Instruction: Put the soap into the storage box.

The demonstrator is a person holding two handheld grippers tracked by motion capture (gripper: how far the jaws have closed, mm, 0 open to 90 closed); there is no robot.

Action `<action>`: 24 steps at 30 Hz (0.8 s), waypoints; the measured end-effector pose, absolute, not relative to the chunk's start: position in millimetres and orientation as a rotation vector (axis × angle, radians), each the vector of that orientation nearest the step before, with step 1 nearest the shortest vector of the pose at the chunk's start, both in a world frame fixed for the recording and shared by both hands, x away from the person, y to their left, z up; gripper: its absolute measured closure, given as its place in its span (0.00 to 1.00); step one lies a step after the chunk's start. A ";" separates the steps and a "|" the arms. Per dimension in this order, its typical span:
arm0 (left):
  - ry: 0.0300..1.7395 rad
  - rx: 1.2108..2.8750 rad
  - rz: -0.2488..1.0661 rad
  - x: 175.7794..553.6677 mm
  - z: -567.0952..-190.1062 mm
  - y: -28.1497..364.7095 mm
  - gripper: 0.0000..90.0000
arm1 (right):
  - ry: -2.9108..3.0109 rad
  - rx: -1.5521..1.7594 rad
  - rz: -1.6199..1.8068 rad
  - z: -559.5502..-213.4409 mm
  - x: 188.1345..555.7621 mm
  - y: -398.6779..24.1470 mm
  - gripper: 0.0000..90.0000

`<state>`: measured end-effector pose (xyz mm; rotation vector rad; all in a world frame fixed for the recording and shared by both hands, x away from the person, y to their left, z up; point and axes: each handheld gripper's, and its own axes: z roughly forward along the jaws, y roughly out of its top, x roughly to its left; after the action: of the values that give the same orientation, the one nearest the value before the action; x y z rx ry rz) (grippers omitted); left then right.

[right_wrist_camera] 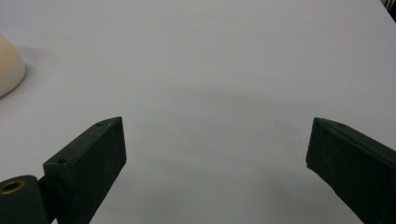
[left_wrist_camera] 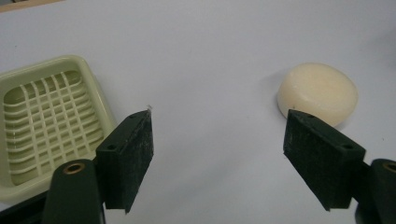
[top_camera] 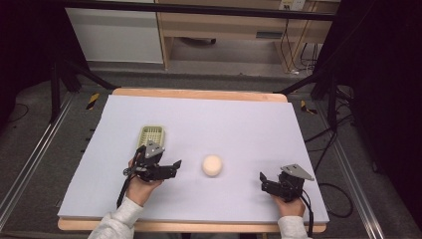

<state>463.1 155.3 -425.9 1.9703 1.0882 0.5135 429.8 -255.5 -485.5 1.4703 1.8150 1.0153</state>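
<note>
While both tools sit low near the table's front edge, I list what lies before me, nearest first.

Left hand (top_camera: 140,188): wrist coming in at the front-left corner, sleeve (top_camera: 118,219) at the edge, palm wrapped round the handle from below. Left gripper (top_camera: 175,165): tilted down and turned toward the middle of the table, jaws spread wide, nothing between them.

Right hand (top_camera: 288,205): low at the front edge, toward the right corner. Right gripper (top_camera: 262,180): pointed inward over bare mat, jaws likewise wide apart and empty, resting or hovering just above the surface; I cannot tell which.

Soap (top_camera: 212,165): a round cream cake, lying flat near the table's middle, between my two tools and nearer the left one. In the left gripper view it sits just beyond my right-hand pad (left_wrist_camera: 322,163), off to one side rather than centred in the gap.

Dish (top_camera: 151,136): pale green, slatted, empty, behind the left gripper toward the left edge.

Hazards, as I judge them: closing from this offset would catch the soap on one pad first and push it away across the smooth mat. A smooth round cake may also squirt out of flat pads if gripped near its rim. Swinging the left tool round could knock the dish.
</note>
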 end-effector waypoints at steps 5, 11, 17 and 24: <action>1.086 1.976 0.507 465.1 -426.0 150.8 0.26 | 1.816 1.466 1.011 -485.8 430.1 -255.6 0.06; 1.078 1.977 0.494 466.6 -426.3 142.6 0.25 | 1.819 1.466 1.010 -485.8 430.3 -255.6 0.06; 1.069 1.983 0.481 468.4 -426.7 133.4 0.25 | 1.819 1.465 1.011 -485.8 430.2 -255.7 0.06; 1.055 1.993 0.481 470.9 -424.5 123.6 0.25 | 1.821 1.466 1.009 -485.9 430.5 -255.5 0.06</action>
<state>470.9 123.6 -424.5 1.9927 1.0546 0.4808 430.5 -255.5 -485.9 1.4655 1.8214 1.0093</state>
